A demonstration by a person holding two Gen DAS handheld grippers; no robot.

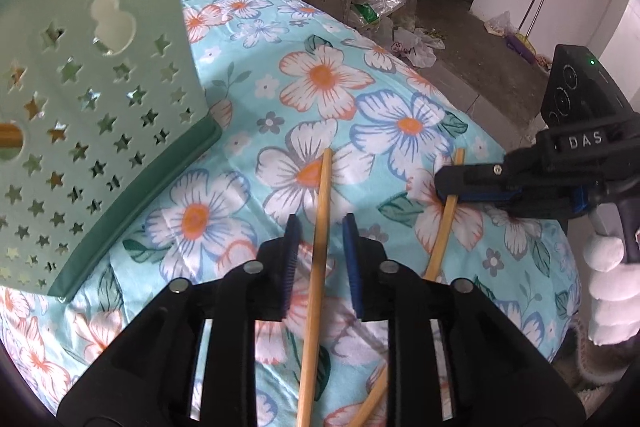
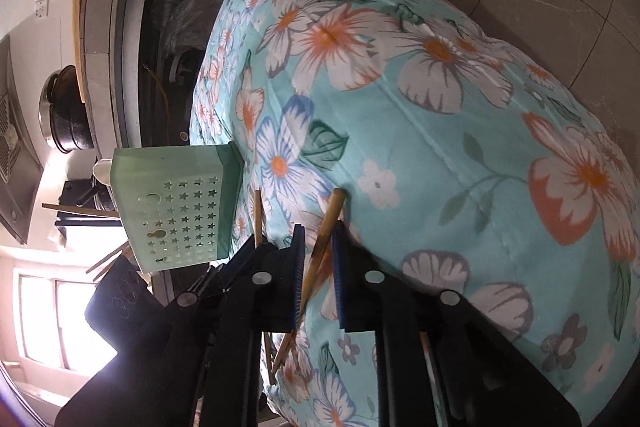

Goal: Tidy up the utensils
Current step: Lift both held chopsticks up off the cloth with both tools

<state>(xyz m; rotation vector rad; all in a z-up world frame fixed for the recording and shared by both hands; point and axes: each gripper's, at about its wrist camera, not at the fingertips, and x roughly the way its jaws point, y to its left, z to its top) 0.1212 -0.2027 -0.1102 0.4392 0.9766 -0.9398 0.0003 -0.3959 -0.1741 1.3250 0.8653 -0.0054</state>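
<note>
One chopstick (image 1: pixel 318 259) lies on the flowered cloth (image 1: pixel 360 99) in the gap between the jaws of the left hand-held gripper (image 1: pixel 320 251), running away from the camera; the blue pads stand a little off it on both sides, so the jaws are narrow but not pressing. A second chopstick (image 1: pixel 446 215) lies off to that gripper's right, and the right hand-held gripper (image 1: pixel 450 193) is clamped across it near its far end. In the right wrist view the same stick (image 2: pixel 324 247) sits pinched between the nearly closed pads of the right hand-held gripper (image 2: pixel 318 267).

To do the step well, the left jaws would likely need to close squarely on the stick's middle, so it does not swing when lifted, and both sticks should then go tip-first into the green holder (image 1: pixel 92 115) up and to the left of the left gripper. The cloth looks soft and rumpled, so pressing down may bury a stick or snag the fabric.

The holder's mouth is not visible in the left wrist view, and only its perforated wall shows. Wooden sticks (image 2: pixel 80 211) poke from it in the right wrist view; how many cannot be told. The near ends of both chopsticks run under the gripper bodies. Whether a third stick (image 1: pixel 372 403) at the lower edge is separate is unclear. A gloved hand (image 1: pixel 612 291) is cut off at the edge.
</note>
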